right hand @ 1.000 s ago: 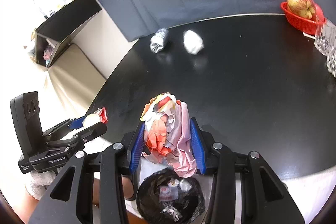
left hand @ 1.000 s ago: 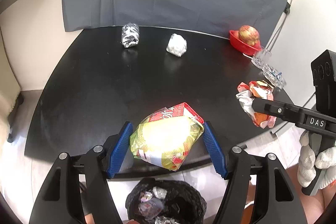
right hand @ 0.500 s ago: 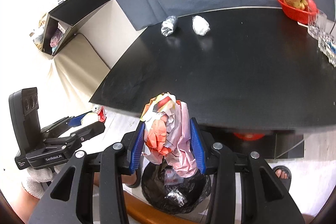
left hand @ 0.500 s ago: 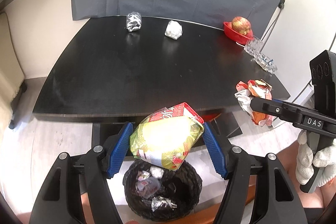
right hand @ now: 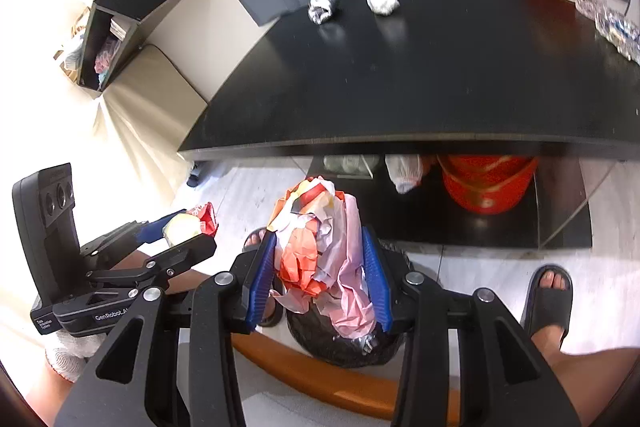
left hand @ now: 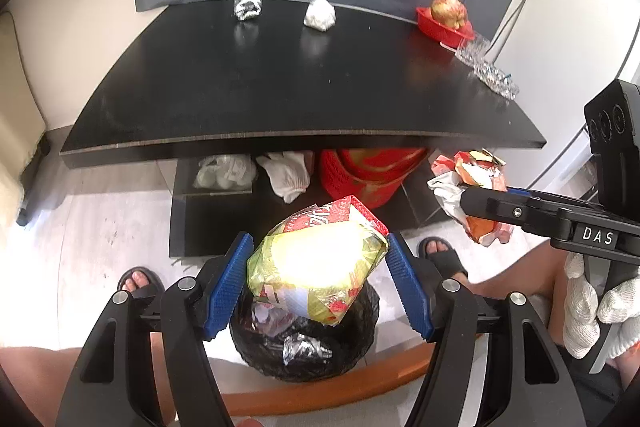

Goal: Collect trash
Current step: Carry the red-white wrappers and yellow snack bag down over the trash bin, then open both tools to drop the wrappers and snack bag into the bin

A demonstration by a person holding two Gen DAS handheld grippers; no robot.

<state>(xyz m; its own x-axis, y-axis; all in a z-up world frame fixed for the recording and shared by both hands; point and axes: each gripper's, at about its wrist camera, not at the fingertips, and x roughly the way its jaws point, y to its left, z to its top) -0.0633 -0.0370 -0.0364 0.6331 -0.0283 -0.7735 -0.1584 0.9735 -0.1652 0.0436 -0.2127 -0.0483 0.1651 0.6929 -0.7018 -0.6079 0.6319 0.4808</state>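
My left gripper (left hand: 318, 263) is shut on a yellow-green and red snack wrapper (left hand: 312, 259), held just above the black trash bag (left hand: 304, 351). My right gripper (right hand: 320, 267) is shut on a crumpled pink and orange paper wrapper (right hand: 320, 251), also over the trash bag (right hand: 344, 351). Each gripper shows in the other's view: the right gripper (left hand: 480, 207) at the right, the left gripper (right hand: 188, 231) at the left. A foil ball (left hand: 247, 5) and a white crumpled ball (left hand: 319, 14) lie at the far edge of the black table (left hand: 280, 87).
A red basket with an apple (left hand: 444, 15) and glassware (left hand: 486, 71) stand at the table's right end. Under the table are a red bucket (left hand: 368, 175) and white bags (left hand: 284, 175). A person's sandalled feet (left hand: 138, 279) flank the bag, which rests against an orange wooden edge (left hand: 320, 387).
Both grippers have drawn back off the table past its front edge and sunk a little, each still gripping its wrapper. The trash bag now lies right under them.
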